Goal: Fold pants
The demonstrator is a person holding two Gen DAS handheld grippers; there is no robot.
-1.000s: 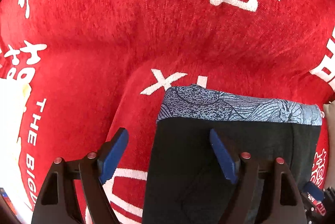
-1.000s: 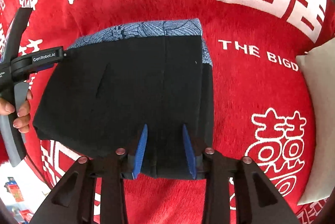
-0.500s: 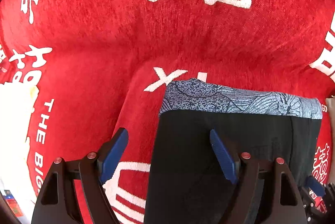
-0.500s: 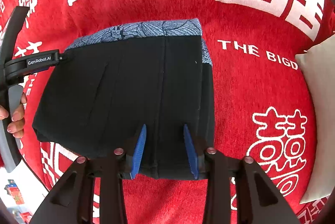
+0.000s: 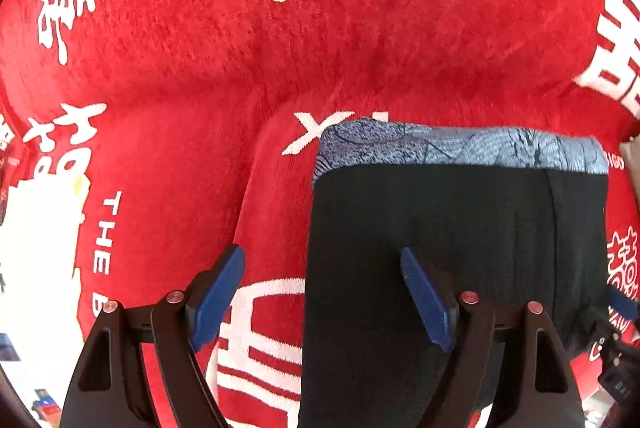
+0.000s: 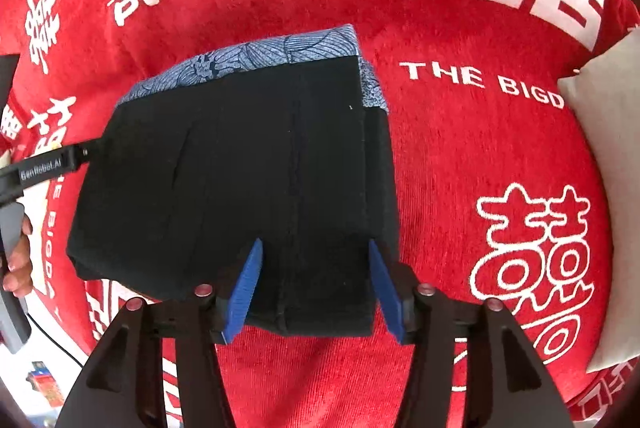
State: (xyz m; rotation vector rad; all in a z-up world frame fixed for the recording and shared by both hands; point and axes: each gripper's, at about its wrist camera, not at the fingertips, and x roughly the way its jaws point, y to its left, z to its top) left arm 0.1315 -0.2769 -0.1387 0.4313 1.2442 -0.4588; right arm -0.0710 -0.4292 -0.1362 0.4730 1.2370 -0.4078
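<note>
The black pants (image 6: 256, 172) lie folded into a compact rectangle on the red blanket (image 6: 480, 156), their blue patterned waistband (image 6: 264, 56) at the far edge. In the left wrist view the same pants (image 5: 452, 240) fill the lower right, waistband (image 5: 460, 148) on top. My right gripper (image 6: 314, 260) hovers over the near edge of the fold; its jaws are opening, the cloth lies below them and the pads do not press it. My left gripper (image 5: 322, 268) stands open across the left edge of the pants, one finger (image 5: 424, 296) over the cloth, the other over the blanket.
The red blanket (image 5: 280, 48) carries large white characters and lettering. A beige cushion (image 6: 604, 180) lies at the right. The left gripper's handle (image 6: 44, 168) and a hand (image 6: 18, 260) show at the left edge. A pale surface (image 5: 40, 248) lies left of the blanket.
My right gripper's jaws have spread apart over the near edge of the fold. The left gripper has lifted and drifted slightly away from the pants, still open.
</note>
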